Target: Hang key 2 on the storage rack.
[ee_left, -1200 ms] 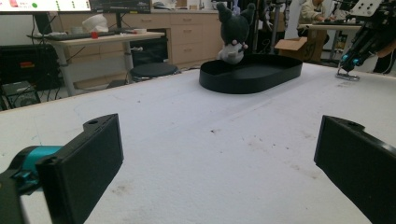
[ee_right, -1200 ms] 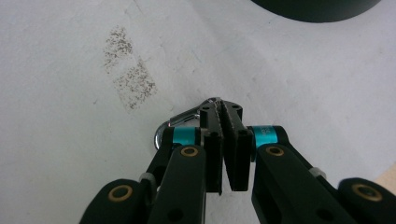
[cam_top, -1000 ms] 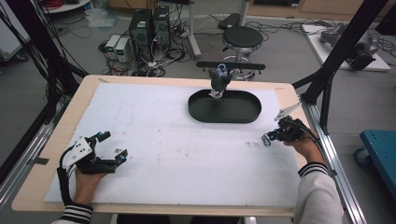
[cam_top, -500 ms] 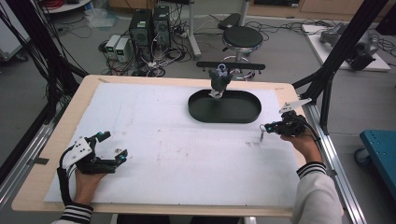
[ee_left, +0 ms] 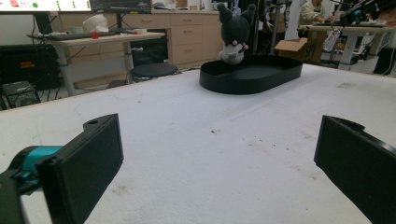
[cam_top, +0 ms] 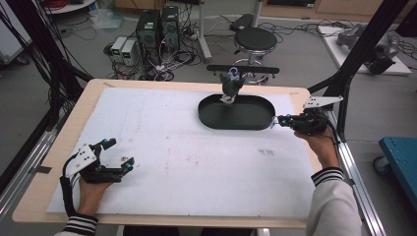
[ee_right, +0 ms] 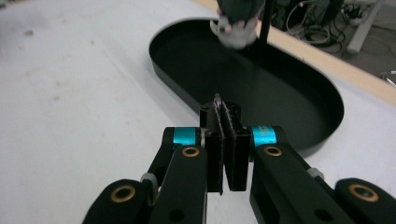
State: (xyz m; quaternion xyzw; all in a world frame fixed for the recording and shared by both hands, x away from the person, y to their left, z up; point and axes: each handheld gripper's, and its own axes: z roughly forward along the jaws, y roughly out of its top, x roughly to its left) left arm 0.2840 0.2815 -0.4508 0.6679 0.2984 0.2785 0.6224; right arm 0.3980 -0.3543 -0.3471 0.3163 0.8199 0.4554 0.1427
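A black oval tray (cam_top: 255,120) lies at the far middle of the white table mat. A dark grey plush toy (cam_top: 231,86) stands at its far rim. My right gripper (cam_top: 276,121) hovers at the tray's right end, shut on a thin dark flat piece. In the right gripper view that piece (ee_right: 217,103) sticks up between the closed jaws of the gripper (ee_right: 226,119), just short of the tray (ee_right: 285,98) and the plush (ee_right: 236,23). My left gripper (cam_top: 119,153) rests open at the near left, holding nothing. From the left gripper (ee_left: 219,163), the tray (ee_left: 252,77) and plush (ee_left: 232,32) look far off.
The white mat (cam_top: 172,147) covers most of the wooden table. A black frame post (cam_top: 354,64) rises past the right edge, close to the right hand. Beyond the far edge stand a stool (cam_top: 255,39) and computer cases (cam_top: 157,27).
My right gripper has moved away from the near right part of the mat toward the tray's right end, jaws now pointing at the tray. The left gripper has stayed put.
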